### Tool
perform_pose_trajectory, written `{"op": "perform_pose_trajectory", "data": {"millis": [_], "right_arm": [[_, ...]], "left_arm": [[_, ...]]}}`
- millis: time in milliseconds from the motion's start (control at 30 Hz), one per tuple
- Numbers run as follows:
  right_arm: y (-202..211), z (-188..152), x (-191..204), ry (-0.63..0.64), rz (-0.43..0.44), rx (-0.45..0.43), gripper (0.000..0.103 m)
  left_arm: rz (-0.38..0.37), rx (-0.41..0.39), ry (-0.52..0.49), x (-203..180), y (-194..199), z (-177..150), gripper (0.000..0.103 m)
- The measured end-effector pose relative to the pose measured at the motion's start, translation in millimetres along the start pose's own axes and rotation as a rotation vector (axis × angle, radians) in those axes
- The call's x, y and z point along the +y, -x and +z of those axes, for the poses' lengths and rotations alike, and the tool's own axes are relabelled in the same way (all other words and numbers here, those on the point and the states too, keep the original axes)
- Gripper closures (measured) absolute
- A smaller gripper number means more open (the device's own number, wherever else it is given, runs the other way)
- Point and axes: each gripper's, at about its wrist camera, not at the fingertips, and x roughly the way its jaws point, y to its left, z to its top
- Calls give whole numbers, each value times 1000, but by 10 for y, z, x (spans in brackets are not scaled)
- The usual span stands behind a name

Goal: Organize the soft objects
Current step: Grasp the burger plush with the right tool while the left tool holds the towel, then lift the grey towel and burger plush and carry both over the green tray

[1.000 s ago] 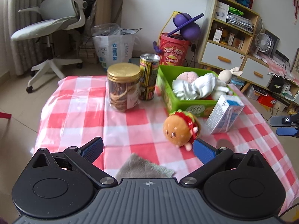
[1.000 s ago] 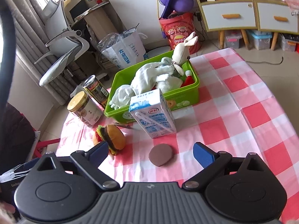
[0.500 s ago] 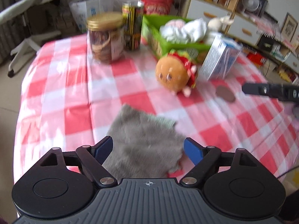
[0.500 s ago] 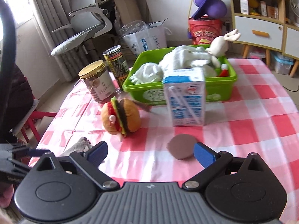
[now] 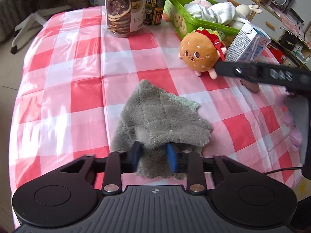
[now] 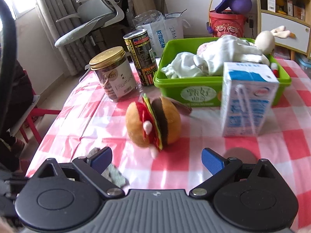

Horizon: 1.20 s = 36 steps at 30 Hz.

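Grey cloth (image 5: 161, 120): near counter (image 5: 68, 73) edge | left hand-held gripper (image 5: 155, 160) closing on its hem; right hand-held gripper (image 6: 156, 159) wide, empty | I'd pinch deep, lift clear toward green bin (image 5: 175, 7).

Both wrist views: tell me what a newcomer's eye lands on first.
The hamburger plush stands mid-table on the red-checked tablecloth, in front of the green bin heaped with white cloths. Nearer, the left gripper is closing on the edge of a grey towel, while the right gripper is open just short of the plush.
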Motion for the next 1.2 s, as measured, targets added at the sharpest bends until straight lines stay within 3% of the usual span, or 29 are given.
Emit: {"op": "perform_pose_trajectory", "data": {"millis": [133,300,400,467,533,733,800,833,867,1200], "right_arm": [[-164,69,58,-34,-10,-15,29],[-346,129,96,-57,-20,-13,31],[-410,150,96,-80,-18,-3,46],[-445,167,97,-99,-31,6,61],[-440,176,76,-114,-21,7,66],[-312,218,32,-113,-10,95,71],[-226,217,-6,-128,15,131,71],[-169,217,-19,-128,34,145,71],[-106,216,-25,-122,47,159,71],[370,44,-150,-100,155,295,70]], "left_arm": [[6,-17,-1,5,29,26,99],[11,-73,15,47,142,74,102],[5,-106,49,103,215,104,102],[-3,-116,61,124,237,113,102],[0,-119,53,124,230,112,101],[48,-135,-33,89,157,76,86],[60,-142,-47,79,159,76,66],[73,-145,-55,72,156,74,49],[87,-147,-63,68,150,72,43],[111,-51,-21,164,-88,73,48]]}}
